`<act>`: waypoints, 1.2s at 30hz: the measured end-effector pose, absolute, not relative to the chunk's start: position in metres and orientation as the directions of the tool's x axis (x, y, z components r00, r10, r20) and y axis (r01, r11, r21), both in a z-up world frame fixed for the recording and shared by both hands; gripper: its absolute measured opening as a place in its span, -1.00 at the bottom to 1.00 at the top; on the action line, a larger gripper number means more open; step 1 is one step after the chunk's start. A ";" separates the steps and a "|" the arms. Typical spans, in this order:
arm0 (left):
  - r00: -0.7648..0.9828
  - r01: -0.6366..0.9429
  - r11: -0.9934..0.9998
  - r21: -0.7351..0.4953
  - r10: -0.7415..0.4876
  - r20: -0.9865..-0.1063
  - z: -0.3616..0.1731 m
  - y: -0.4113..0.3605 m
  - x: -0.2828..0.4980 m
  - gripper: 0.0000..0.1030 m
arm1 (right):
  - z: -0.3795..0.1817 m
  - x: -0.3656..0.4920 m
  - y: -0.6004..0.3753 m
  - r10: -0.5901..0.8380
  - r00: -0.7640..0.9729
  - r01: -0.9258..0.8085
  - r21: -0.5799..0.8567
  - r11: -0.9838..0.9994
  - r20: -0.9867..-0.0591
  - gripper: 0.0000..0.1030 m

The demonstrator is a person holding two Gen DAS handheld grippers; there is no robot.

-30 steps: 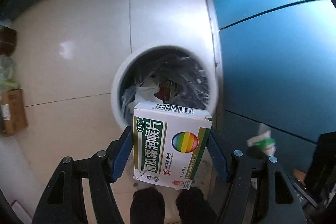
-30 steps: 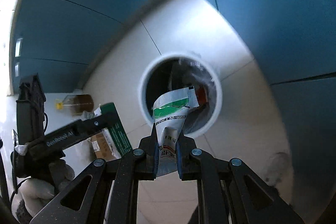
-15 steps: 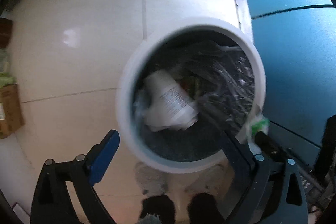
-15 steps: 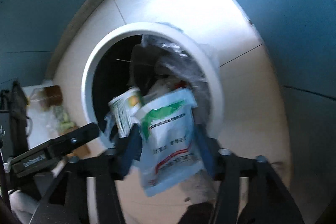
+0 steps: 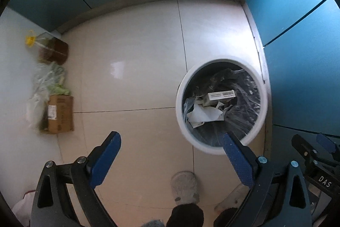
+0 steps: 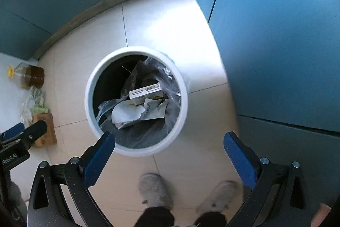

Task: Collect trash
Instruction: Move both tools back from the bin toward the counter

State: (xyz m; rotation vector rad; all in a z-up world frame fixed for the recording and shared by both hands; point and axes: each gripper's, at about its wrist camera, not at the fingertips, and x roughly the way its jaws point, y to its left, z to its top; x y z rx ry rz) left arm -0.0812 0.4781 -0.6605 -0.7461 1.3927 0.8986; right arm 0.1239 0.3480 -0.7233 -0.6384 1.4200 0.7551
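A round white trash bin (image 5: 180, 86) with a dark plastic liner stands on the tiled floor by the blue cabinets. It also shows in the right wrist view (image 6: 89, 97). Inside lie a medicine box (image 5: 221, 96) with a barcode and a white foil pouch (image 5: 204, 115); the right wrist view shows the box (image 6: 144, 92) and the pouch (image 6: 129, 114) too. My left gripper (image 5: 172, 154) is open and empty, above the floor just left of the bin. My right gripper (image 6: 170, 152) is open and empty, above the bin's near rim.
A cardboard box (image 5: 60, 114), a plastic bag of greens (image 5: 48, 82) and an oil bottle (image 5: 48, 50) sit at the left wall. Blue cabinet fronts (image 5: 297, 56) rise right of the bin. The person's slippered feet (image 6: 155, 190) stand below the grippers.
Both grippers opened and dropped their loads: the medicine box and the pouch now lie in the bin. Both grippers have pulled back up and away from the bin.
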 end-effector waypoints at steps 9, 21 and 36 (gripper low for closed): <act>-0.025 -0.883 0.459 0.098 0.163 -0.986 -0.531 0.435 -0.098 0.90 | -0.569 0.095 0.316 0.144 0.038 -0.816 0.052 0.576 -0.989 1.00; 0.007 -0.879 0.464 0.109 0.241 -0.970 -0.364 0.368 -0.121 0.90 | -0.352 0.060 0.255 0.277 0.053 -0.835 0.110 0.540 -0.959 1.00; 0.032 -0.887 0.442 0.134 0.349 -0.937 -0.247 0.315 -0.120 0.89 | -0.230 0.065 0.177 0.423 0.016 -0.797 0.243 0.552 -0.906 1.00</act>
